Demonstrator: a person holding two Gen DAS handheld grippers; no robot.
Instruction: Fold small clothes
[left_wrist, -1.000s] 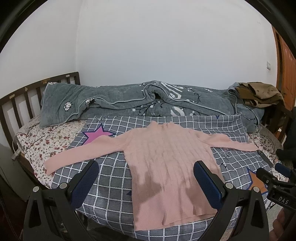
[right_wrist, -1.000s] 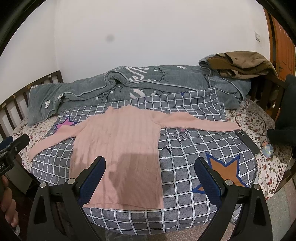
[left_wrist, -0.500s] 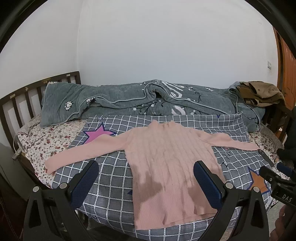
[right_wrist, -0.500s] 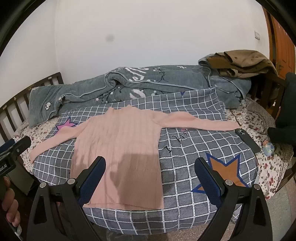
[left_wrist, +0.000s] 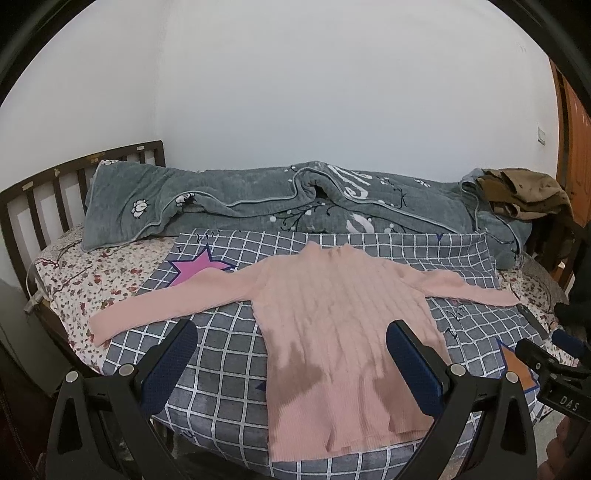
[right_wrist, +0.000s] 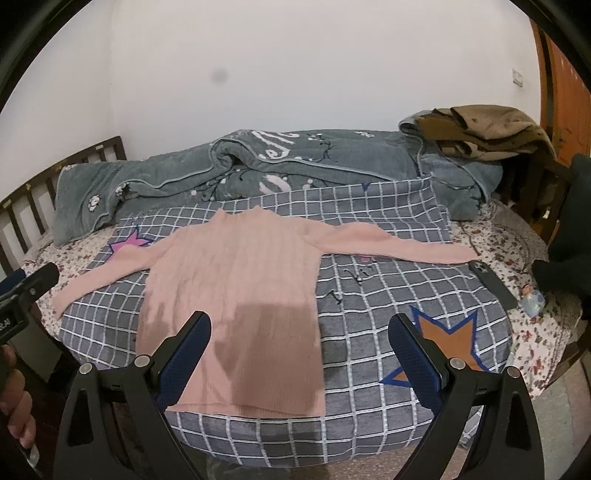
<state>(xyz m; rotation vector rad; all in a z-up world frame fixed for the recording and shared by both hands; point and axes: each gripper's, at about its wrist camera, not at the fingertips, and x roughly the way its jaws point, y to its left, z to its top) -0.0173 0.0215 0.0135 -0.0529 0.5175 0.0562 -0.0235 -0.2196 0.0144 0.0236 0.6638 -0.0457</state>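
Note:
A pink ribbed long-sleeved sweater (left_wrist: 343, 317) lies flat on a grey checked blanket (left_wrist: 225, 354), both sleeves spread out to the sides, hem toward me. It also shows in the right wrist view (right_wrist: 236, 280). My left gripper (left_wrist: 291, 350) is open and empty, held above the near bed edge over the sweater's lower left part. My right gripper (right_wrist: 301, 343) is open and empty, above the sweater's lower right hem and the checked blanket (right_wrist: 373, 332).
A rolled grey quilt (left_wrist: 280, 206) lies along the far side of the bed. Brown clothes (right_wrist: 487, 133) are piled at the back right. A dark phone (right_wrist: 493, 284) and a small blue bottle (right_wrist: 533, 301) lie at the right edge. A wooden headboard (left_wrist: 37, 195) is at the left.
Both grippers have drifted slightly, so the bed sits a little differently in view. The sweater has not moved and both grippers stay open.

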